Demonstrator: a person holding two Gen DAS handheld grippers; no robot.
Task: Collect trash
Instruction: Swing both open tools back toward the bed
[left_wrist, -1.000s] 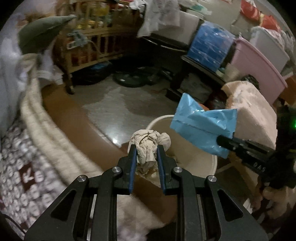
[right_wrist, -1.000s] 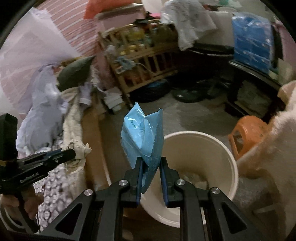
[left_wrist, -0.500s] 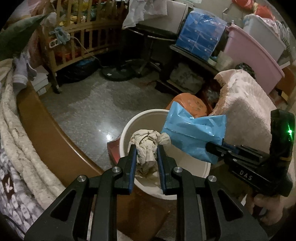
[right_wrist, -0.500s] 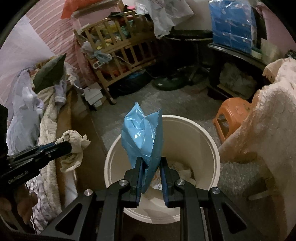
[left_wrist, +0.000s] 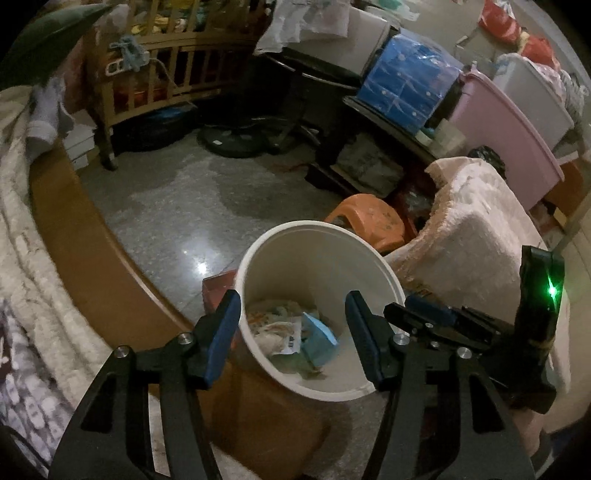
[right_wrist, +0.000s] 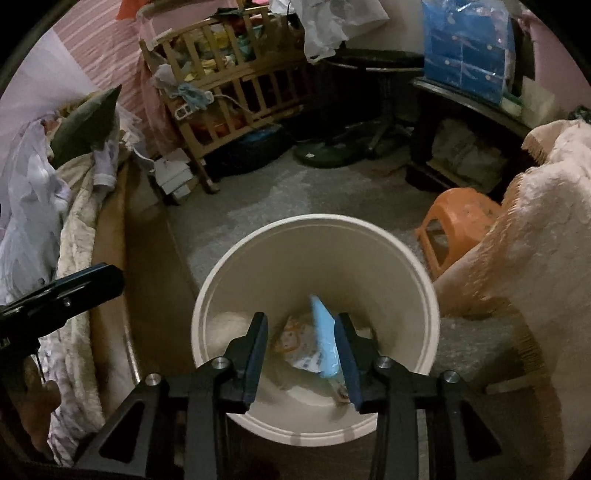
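Both my left gripper (left_wrist: 291, 332) and right gripper (right_wrist: 301, 354) have just been spreading their fingers over the white bin (right_wrist: 430, 295) low in frame — holding nothing, the blue wrapper (right_wrist: 325, 339) dropping inside — so I wait before withdrawing.

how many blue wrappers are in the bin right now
1: a crumpled light blue plastic wrapper lies on the paper trash in the round white plastic bin, towards its right side. More could be buried underneath.
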